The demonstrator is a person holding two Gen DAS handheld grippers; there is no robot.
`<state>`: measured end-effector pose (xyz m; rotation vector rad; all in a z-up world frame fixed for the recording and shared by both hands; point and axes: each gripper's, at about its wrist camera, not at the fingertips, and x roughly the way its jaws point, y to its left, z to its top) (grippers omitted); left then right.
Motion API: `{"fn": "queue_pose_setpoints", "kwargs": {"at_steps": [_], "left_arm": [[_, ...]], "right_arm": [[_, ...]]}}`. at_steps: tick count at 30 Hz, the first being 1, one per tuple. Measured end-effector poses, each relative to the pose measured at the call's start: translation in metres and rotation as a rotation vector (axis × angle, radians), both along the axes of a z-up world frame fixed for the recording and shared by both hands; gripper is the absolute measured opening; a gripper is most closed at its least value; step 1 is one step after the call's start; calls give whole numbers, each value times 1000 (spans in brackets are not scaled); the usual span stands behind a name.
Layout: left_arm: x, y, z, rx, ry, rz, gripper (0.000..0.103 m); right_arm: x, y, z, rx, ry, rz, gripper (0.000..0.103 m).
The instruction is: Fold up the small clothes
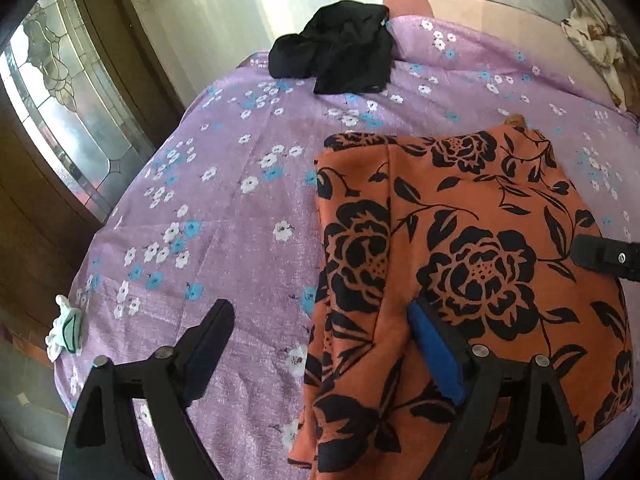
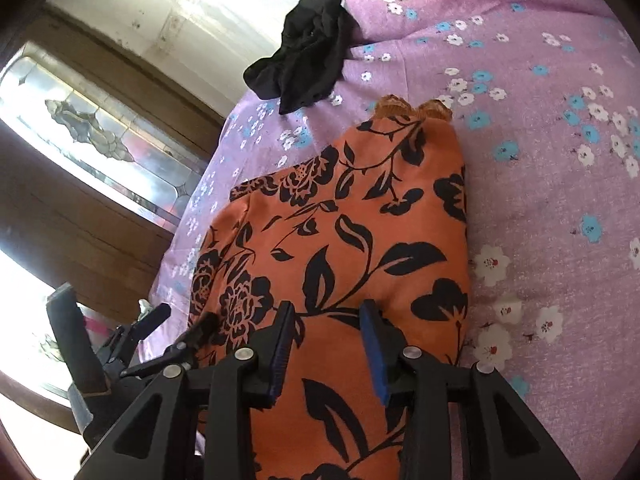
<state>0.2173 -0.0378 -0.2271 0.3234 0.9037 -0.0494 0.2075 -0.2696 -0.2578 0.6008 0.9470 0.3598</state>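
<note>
Where a lilac floral bedsheet [image 1: 248, 240] covers the whole surface, an orange garment with black roses [image 1: 460, 240] lies folded on its right half, open sheet to its left. A crumpled black garment [image 1: 340, 54] sits well apart at the far edge. Left gripper [image 1: 320, 344]: jaws wide apart, straddling the orange garment's left edge. Right gripper [image 2: 330, 344]: jaws apart above its near end.

Open left hand-held gripper [image 1: 320, 340] straddles the orange floral garment's [image 1: 472, 248] edge.
</note>
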Motion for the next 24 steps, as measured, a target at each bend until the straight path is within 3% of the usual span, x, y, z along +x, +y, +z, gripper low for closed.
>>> {"fn": "queue_pose_setpoints", "kwargs": {"at_steps": [10,12,13,18,24], "left_arm": [[-2,5,-1,3,-38,-58,93],[-4,1,-1,25,-55,-68,93],[-5,-1,-1,35,-60,-71,93],[-2,-3,-2,38,-55,-70,93],[-1,-2,-2,32,-53,-69,93]], "right_arm": [[31,-1,24,-35,-89,-45,38],[49,5,10,-42,-30,-20,40],[59,10,-3,-46,29,12,48],[59,20,1,-126,-9,28,49],[46,11,12,-74,-1,14,49]]}}
